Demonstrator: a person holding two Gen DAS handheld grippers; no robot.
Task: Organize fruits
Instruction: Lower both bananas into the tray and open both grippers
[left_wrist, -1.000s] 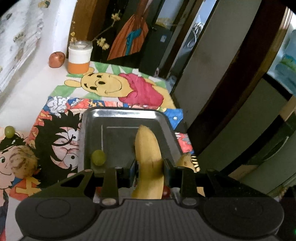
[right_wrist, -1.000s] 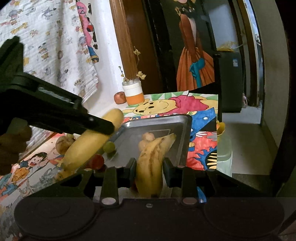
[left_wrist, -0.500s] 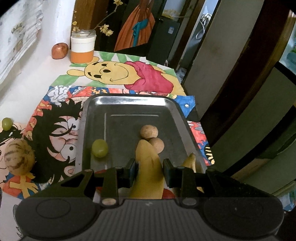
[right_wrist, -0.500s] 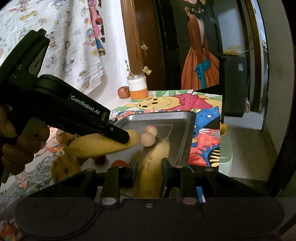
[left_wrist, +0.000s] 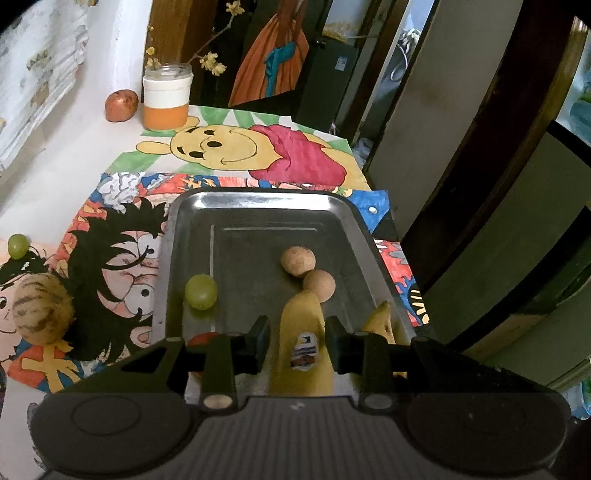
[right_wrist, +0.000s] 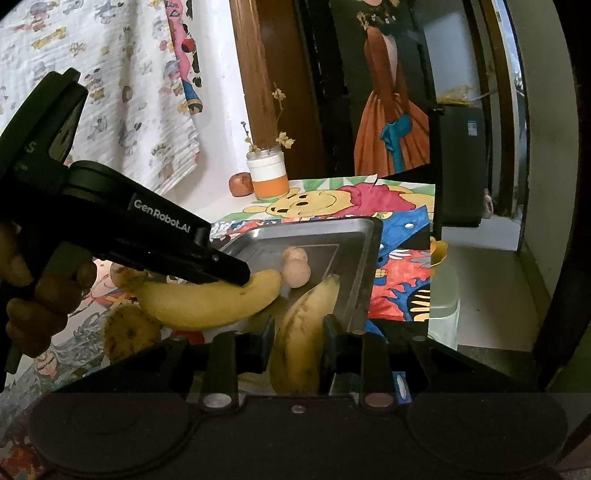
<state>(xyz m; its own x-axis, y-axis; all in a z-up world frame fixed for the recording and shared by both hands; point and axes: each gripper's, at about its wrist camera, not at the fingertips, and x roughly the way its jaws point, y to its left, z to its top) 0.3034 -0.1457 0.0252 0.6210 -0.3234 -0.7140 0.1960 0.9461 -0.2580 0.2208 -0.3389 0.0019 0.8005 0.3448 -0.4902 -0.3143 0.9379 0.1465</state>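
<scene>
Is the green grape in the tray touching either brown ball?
No, the grape lies alone by the tray's left wall, apart from both balls.

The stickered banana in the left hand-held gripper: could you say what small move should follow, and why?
Probably lower the stickered banana onto the tray and open: the left hand-held gripper grips it just above the tray's near end.
</scene>
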